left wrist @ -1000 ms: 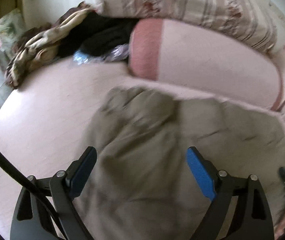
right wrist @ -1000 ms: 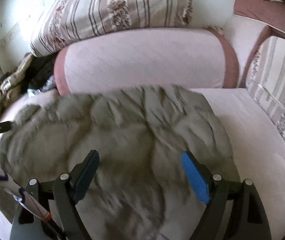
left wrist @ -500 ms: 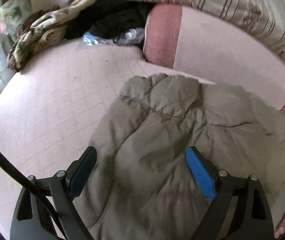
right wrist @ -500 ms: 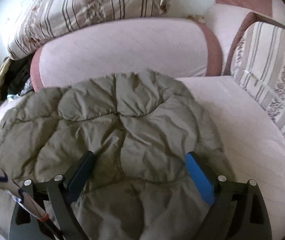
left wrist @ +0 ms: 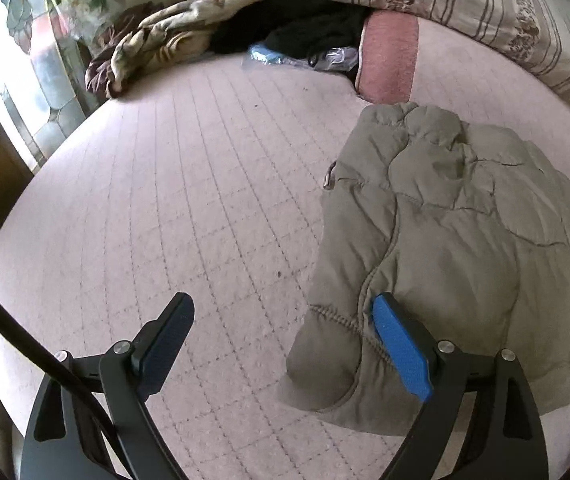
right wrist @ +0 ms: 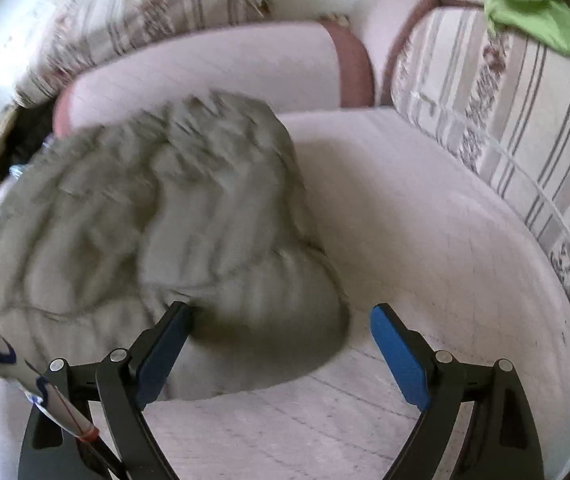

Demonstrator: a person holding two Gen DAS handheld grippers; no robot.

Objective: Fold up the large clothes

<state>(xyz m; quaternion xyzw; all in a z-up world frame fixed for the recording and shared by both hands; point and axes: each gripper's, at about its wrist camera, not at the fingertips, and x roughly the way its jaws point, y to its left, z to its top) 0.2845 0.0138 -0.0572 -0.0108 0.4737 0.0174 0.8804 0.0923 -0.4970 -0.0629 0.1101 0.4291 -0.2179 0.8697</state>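
Note:
An olive-grey quilted jacket [left wrist: 457, 248] lies bunched on the pale pink sofa seat [left wrist: 189, 208]; it also shows, blurred, in the right wrist view [right wrist: 157, 216]. My left gripper [left wrist: 285, 344] is open and empty, at the jacket's left edge, with its right finger over the fabric near a cuff. My right gripper [right wrist: 281, 344] is open and empty, at the jacket's near right edge, with its left finger over the fabric.
A pink bolster cushion [left wrist: 461, 76] and striped floral cushions [right wrist: 517, 128] line the sofa back. A heap of brown, beige and black clothes [left wrist: 213, 36] lies at the far left. A green cloth [right wrist: 533, 8] sits on the right cushion. Bare seat [right wrist: 425, 216] lies right of the jacket.
Both grippers have moved outward from over the jacket: the left one to its left edge, the right one to its right edge. Both stay open.

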